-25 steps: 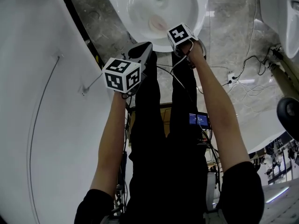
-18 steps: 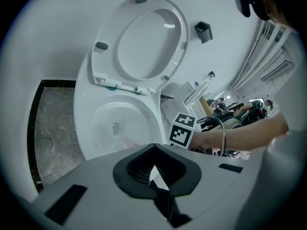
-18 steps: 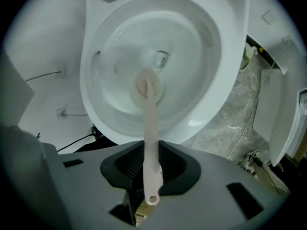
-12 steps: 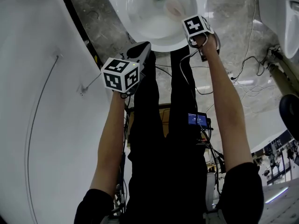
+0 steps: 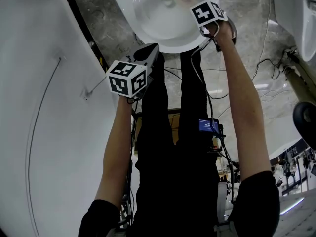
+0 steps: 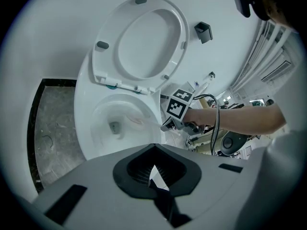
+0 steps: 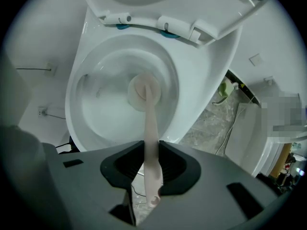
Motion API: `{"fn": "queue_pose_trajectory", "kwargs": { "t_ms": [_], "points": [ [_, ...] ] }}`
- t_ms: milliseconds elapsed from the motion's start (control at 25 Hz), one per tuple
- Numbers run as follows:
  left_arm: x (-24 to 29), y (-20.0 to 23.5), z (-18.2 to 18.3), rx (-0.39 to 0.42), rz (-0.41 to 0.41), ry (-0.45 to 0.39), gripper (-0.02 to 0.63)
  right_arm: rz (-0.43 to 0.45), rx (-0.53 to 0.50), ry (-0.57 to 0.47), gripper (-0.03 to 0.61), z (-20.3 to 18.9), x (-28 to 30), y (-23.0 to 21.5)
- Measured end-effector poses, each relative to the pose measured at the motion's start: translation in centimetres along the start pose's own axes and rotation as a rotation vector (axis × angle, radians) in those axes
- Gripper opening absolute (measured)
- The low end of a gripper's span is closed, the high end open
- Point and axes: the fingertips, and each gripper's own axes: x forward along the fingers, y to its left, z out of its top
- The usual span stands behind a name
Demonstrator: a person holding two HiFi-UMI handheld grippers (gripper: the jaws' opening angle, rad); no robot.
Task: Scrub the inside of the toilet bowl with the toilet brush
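The white toilet bowl sits at the top of the head view, with its seat raised. My right gripper is shut on the pale pink handle of the toilet brush. Its marker cube hangs over the bowl's right rim. The round brush head rests low inside the bowl, near the drain. My left gripper is shut with nothing in it. It is held back from the bowl, near the front left.
A curved white wall fills the left. The person's black-clad legs stand in front of the bowl. Cables trail over the grey stone floor on the right. Another white fixture stands at far right.
My right gripper has moved away from me and to the right over the bowl. The brush head went from the bowl's middle to its far side. My left gripper stayed put.
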Motion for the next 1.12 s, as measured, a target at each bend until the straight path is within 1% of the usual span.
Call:
{"fn": "queue_pose_trajectory", "kwargs": {
  "t_ms": [200,320,480,680,800,920,1120],
  "points": [
    [-0.1,0.0,0.0,-0.001,0.006,0.005,0.009,0.036,0.057,0.055,0.103,-2.4,1.6,0.8],
    [-0.2,0.1,0.0,-0.003,0.008,0.006,0.009,0.09,0.093,0.093,0.103,-4.5,2.8,2.5],
    [-0.2,0.1,-0.1,-0.004,0.006,0.009,0.011,0.207,0.123,0.144,0.103,-6.9,4.6,7.0],
    [-0.4,0.1,-0.3,-0.009,0.005,0.007,0.01,0.315,0.103,0.209,0.103,-8.5,5.1,13.3],
    [-0.5,0.0,-0.2,-0.007,0.006,0.008,0.01,0.364,0.124,0.191,0.103,-7.8,4.3,15.8],
    [-0.7,0.0,-0.2,-0.008,0.012,0.008,0.01,0.433,0.157,0.166,0.104,-6.6,3.9,18.1],
    [-0.7,0.2,-0.4,-0.007,0.017,0.009,0.009,0.508,0.215,0.086,0.103,-3.7,2.9,18.3]
  ]
}}
